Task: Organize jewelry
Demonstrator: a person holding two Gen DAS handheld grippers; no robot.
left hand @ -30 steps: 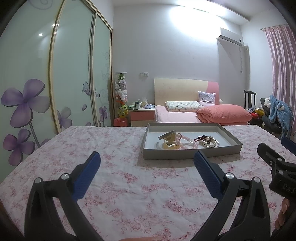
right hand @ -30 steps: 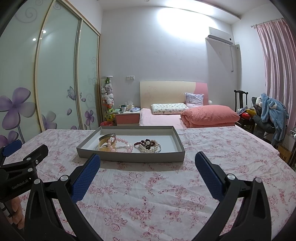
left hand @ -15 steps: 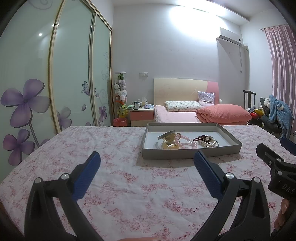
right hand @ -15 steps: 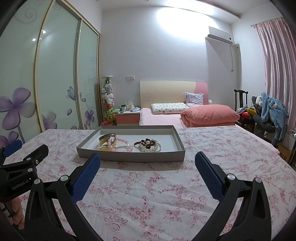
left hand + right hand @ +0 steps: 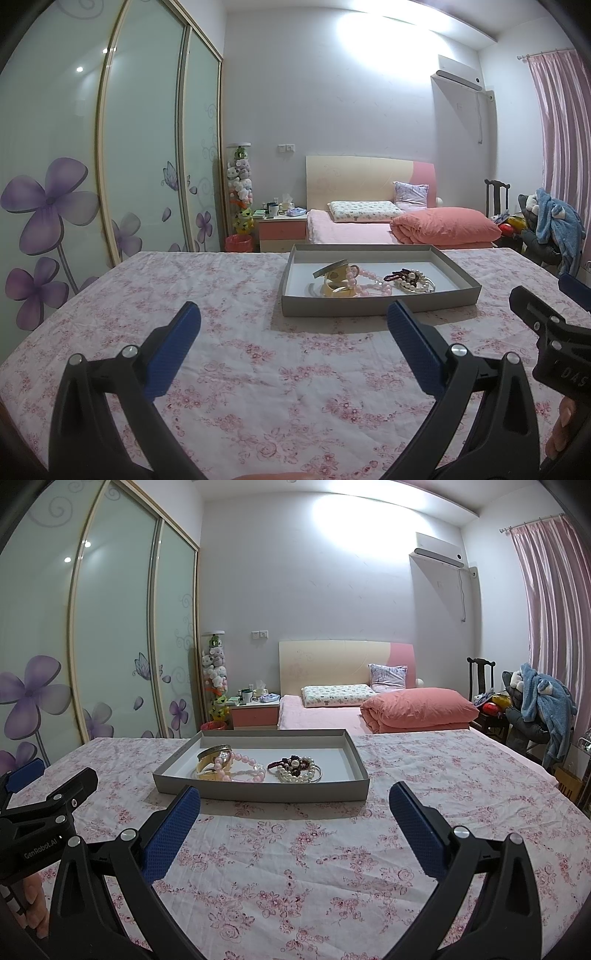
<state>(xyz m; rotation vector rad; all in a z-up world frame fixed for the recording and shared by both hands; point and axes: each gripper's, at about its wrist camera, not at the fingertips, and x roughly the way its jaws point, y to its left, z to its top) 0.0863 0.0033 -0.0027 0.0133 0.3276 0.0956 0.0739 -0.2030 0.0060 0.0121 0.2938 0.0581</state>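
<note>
A shallow grey tray (image 5: pixel 376 307) (image 5: pixel 258 792) stands on the pink floral tablecloth (image 5: pixel 258 362) (image 5: pixel 314 856). In it lie gold bangles (image 5: pixel 334 282) (image 5: pixel 212 762), a pink bead bracelet (image 5: pixel 364 282) (image 5: pixel 240 766) and a pile of pearl and dark bead bracelets (image 5: pixel 410 280) (image 5: pixel 297 770). My left gripper (image 5: pixel 293 343) is open and empty, short of the tray's near left corner. My right gripper (image 5: pixel 295 821) is open and empty, just short of the tray's near edge. Each gripper shows at the edge of the other's view.
Behind the table are a bed with a pink quilt (image 5: pixel 443 227) (image 5: pixel 417 709), a nightstand (image 5: pixel 282 229), a sliding wardrobe with purple flowers (image 5: pixel 92 177) at the left, and a chair with clothes (image 5: pixel 535 709) at the right.
Both grippers have edged slightly forward toward the tray; the tray looms a little larger. Both stay open and empty.
</note>
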